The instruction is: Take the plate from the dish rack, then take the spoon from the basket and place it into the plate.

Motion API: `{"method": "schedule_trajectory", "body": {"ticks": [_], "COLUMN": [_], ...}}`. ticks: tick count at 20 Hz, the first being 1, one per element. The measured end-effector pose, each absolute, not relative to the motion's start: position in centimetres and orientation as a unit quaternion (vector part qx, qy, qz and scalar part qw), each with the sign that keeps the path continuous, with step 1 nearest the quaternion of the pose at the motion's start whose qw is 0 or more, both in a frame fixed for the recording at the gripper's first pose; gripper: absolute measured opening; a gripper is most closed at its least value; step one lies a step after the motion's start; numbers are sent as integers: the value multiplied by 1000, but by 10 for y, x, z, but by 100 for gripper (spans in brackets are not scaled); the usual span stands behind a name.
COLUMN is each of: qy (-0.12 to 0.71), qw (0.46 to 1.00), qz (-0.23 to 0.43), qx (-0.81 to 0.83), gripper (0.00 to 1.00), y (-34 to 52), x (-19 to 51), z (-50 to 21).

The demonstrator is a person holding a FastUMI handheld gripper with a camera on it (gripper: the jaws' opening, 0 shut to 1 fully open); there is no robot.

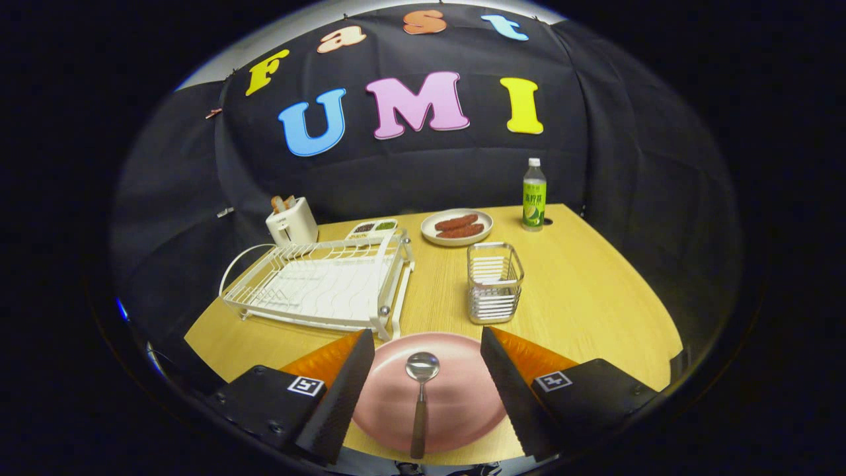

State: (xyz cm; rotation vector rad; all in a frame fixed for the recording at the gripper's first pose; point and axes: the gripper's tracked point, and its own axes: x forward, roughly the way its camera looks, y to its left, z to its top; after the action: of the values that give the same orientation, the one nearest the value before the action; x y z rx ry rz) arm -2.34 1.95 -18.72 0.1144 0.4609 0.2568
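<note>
- The claw point(423, 390) is wide apart and holds nothing.
- Its two black fingers point(344, 390) stand one on each side of the pink plate point(456, 403).
- The plate lies flat on the yellow worktop point(595, 304), just in front of the rack point(324, 284).
- The spoon point(421, 396) lies on the plate, right between the fingers.
- Its round bowl points away from the claw, and its dark handle points back to the claw. The end of the handle hangs a bit over the near rim of the plate.
- Neither finger touches the spoon.
- The white rack has no dishes in it, so the plate looks like it is already out.
- The wire basket point(494, 283) stands just past the plate, to the right of the rack. I see nothing inside it, so the spoon looks like it is out too.
- So I think both parts of the job are done: plate out, spoon on plate.
- What is left looks very small. The claw just needs to pull away without bumping the spoon or the plate.
- Far back on the worktop are a toaster point(292, 221), a small tray point(372, 229), a dish with sausages point(457, 227) and a green bottle point(534, 196). They are well away from the claw and play no part in this job.
</note>
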Motion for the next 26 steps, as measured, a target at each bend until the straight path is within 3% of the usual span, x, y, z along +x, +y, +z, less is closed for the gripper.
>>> {"method": "schedule_trajectory", "body": {"ticks": [10,18,26], "qy": [73,42,33], "qw": [995,998,999], "qz": [61,-19,6], "qx": [41,32,39], "gripper": [98,98,98], "y": [-33,-85,-54], "x": [-37,-77,-47], "z": [-22,12,21]}}
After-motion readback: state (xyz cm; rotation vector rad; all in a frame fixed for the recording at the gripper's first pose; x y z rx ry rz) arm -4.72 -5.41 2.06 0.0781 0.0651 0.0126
